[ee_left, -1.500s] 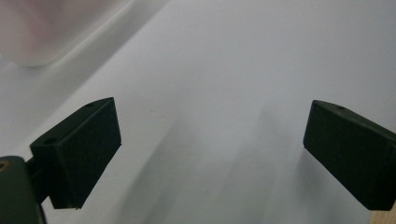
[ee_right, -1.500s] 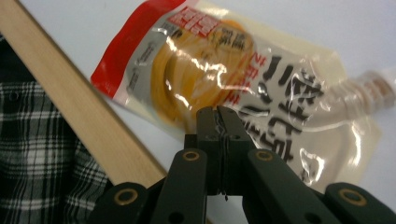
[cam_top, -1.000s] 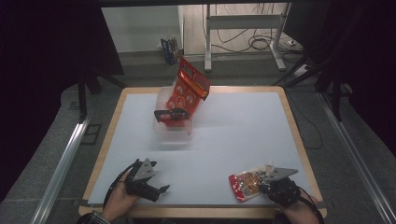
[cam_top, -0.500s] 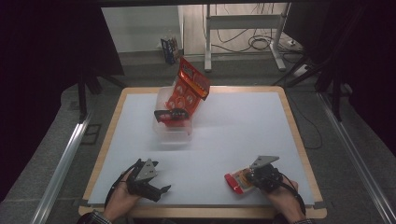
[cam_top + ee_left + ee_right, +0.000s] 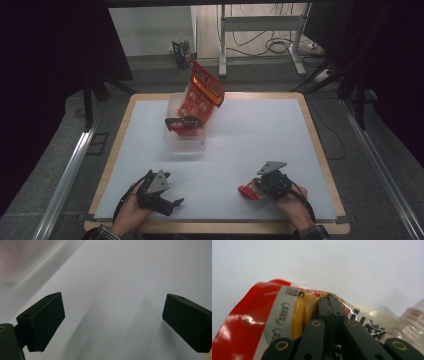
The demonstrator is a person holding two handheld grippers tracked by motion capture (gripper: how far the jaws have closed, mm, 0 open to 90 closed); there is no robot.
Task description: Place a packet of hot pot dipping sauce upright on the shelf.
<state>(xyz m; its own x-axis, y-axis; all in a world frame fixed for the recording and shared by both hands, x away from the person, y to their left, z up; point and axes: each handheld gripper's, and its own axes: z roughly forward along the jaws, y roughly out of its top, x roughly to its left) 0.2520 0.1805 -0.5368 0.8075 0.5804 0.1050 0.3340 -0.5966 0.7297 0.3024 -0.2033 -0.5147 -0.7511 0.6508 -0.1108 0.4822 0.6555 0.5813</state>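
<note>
Right gripper (image 5: 256, 189), at the lower right of the high view, is clamped on a thin fold of a red and yellow snack packet (image 5: 248, 191); in the right gripper view its jaws meet on the film of the packet (image 5: 287, 315), which lies low over the white table (image 5: 250, 145). Left gripper (image 5: 167, 202), at the lower left, rests with jaws wide apart and nothing between them. Well apart, at upper centre, a clear bin (image 5: 186, 135) holds a larger red bag (image 5: 202, 95) standing tilted. Risks, as judged: the pinch takes only slick film, so the packet may slip out or tear if swung quickly; dropped against the leaning bag, it may tip it or land outside the bin.
</note>
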